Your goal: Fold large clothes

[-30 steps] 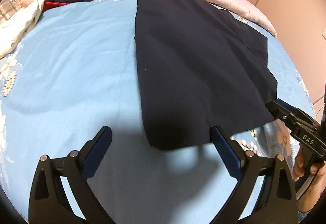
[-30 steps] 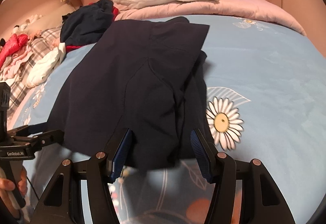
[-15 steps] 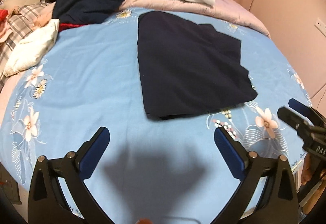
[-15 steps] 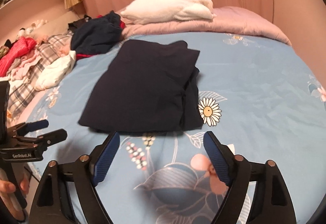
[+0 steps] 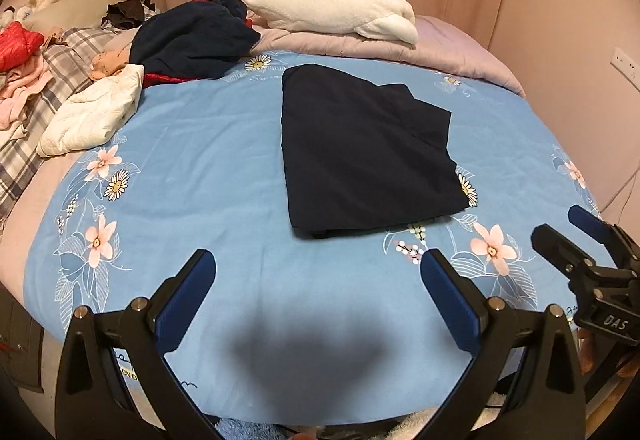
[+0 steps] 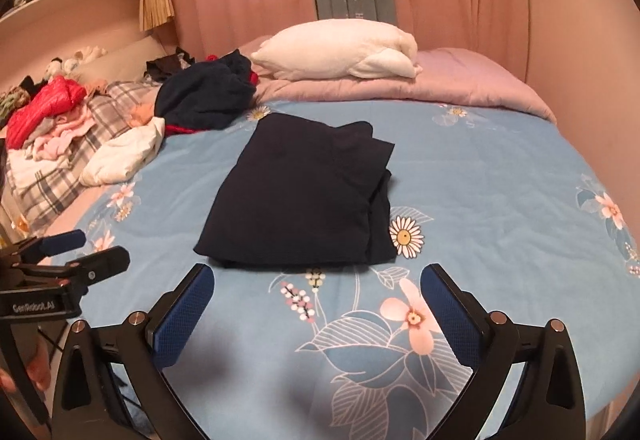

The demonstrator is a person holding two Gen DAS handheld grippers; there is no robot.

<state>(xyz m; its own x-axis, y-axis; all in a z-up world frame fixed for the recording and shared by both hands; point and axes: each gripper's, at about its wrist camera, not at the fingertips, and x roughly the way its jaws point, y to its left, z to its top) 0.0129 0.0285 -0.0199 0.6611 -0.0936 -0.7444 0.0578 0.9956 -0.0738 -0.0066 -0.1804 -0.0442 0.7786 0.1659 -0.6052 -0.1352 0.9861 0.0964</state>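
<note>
Now both tools hang spread and empty over the bed's near edge, left hand-held gripper [image 5: 318, 296] and right hand-held gripper [image 6: 316, 310], while the dark garment [image 6: 304, 195] lies folded mid-bed, looking done, unfolded clothes [image 6: 206, 95] piled at the far-left corner.

The dark navy garment [image 5: 360, 155] sits folded into a compact, roughly rectangular stack, lying flat on the blue flowered bedspread [image 5: 200, 167] near the middle of the bed. Its left side runs as one clean, straight fold. On its right side the layers don't quite match: an under layer [image 6: 382, 215] peeks out past the top one, giving a stepped edge. The far end shows a slight hump and an angled corner. The near edge is thick, several layers stacked. A printed daisy [image 6: 406, 237] shows just beside the near right corner. Nothing is touching it.
</note>
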